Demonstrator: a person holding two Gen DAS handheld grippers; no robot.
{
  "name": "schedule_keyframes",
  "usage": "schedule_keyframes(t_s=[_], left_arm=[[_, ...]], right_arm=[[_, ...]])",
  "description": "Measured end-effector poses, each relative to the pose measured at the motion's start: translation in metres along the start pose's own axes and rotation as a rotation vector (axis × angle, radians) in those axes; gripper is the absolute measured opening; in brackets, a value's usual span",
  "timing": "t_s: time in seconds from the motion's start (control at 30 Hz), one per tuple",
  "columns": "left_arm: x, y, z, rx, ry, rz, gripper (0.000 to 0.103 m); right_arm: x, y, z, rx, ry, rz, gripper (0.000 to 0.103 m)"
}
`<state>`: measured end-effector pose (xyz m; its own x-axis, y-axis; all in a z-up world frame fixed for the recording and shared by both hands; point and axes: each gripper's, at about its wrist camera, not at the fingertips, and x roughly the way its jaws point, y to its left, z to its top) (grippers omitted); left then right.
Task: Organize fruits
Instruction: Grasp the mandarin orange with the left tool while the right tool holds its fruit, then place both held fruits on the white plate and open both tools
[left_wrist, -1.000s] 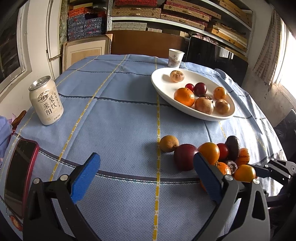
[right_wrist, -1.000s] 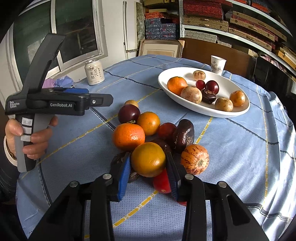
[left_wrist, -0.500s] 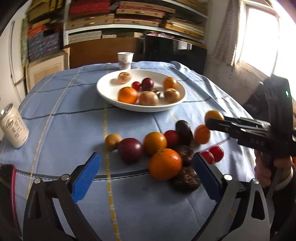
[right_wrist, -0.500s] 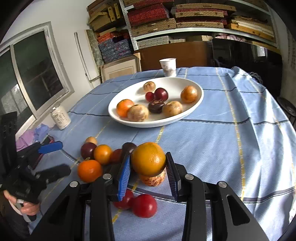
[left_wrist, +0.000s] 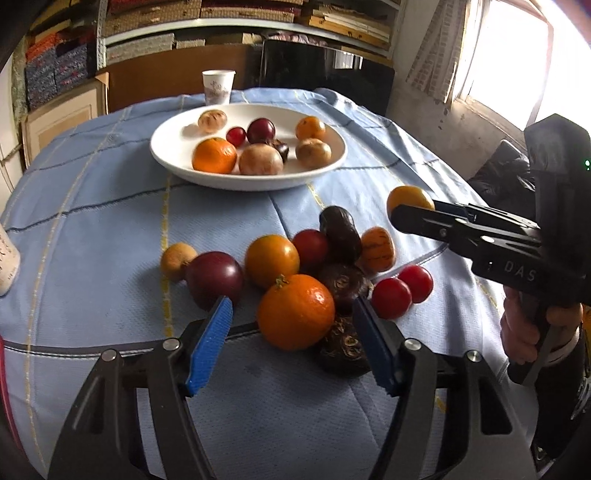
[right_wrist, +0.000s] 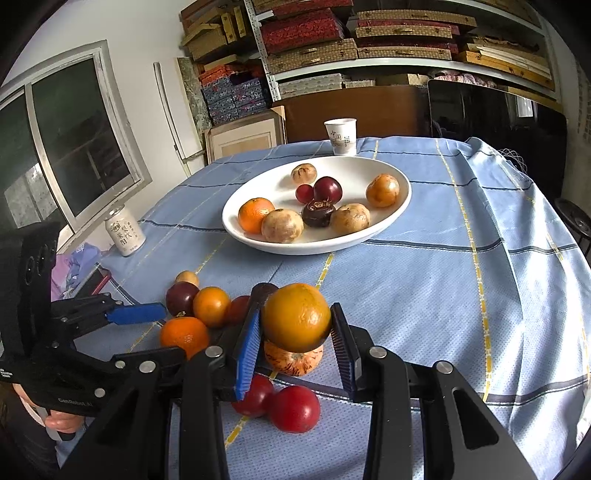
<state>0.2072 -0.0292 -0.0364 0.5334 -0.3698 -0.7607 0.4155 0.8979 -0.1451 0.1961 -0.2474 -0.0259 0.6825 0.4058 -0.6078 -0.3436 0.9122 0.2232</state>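
A white oval plate (left_wrist: 177, 162) (right_wrist: 402, 199) holds several fruits at the far side of the blue tablecloth. A pile of loose fruit lies near me. My right gripper (right_wrist: 295, 325) is shut on a yellow-orange orange (right_wrist: 295, 317), held above the pile; the same orange shows in the left wrist view (left_wrist: 408, 197). My left gripper (left_wrist: 293, 321) is open, its blue pads on either side of a bright orange tangerine (left_wrist: 295, 312) at the front of the pile, not touching it.
A paper cup (left_wrist: 218, 86) (right_wrist: 341, 136) stands behind the plate. A drink can (right_wrist: 123, 232) stands at the table's left edge near a phone (right_wrist: 98, 280). Two red tomatoes (right_wrist: 280, 402) lie under the right gripper. Shelves and boxes line the back wall.
My right gripper lifted the yellow-orange orange off the pile. My left gripper swung right to face the pile, moved in around the tangerine, and narrowed its opening.
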Motion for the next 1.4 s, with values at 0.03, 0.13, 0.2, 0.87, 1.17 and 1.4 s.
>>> schedule_keyframes(t_s=[0.03, 0.13, 0.2, 0.87, 1.17, 1.4], left_arm=[[0.003, 0.001, 0.0, -0.008, 0.011, -0.008, 0.065], [0.012, 0.003, 0.002, -0.036, 0.052, -0.041, 0.053], [0.014, 0.004, 0.003, -0.057, 0.054, -0.051, 0.052], [-0.003, 0.047, 0.077, -0.162, -0.118, 0.014, 0.044], [0.05, 0.087, 0.145, -0.205, -0.103, 0.107, 0.044], [0.067, 0.091, 0.15, -0.188, -0.076, 0.185, 0.072]], right_arm=[[0.0, 0.001, 0.0, -0.002, 0.001, 0.0, 0.038], [0.0, 0.002, 0.0, -0.007, 0.002, -0.012, 0.038], [0.001, 0.002, 0.0, -0.009, 0.004, -0.019, 0.038], [0.029, -0.013, 0.059, 0.04, -0.117, -0.011, 0.038], [0.078, -0.024, 0.089, 0.071, -0.048, 0.013, 0.038], [0.086, -0.031, 0.092, 0.096, -0.028, 0.021, 0.054]])
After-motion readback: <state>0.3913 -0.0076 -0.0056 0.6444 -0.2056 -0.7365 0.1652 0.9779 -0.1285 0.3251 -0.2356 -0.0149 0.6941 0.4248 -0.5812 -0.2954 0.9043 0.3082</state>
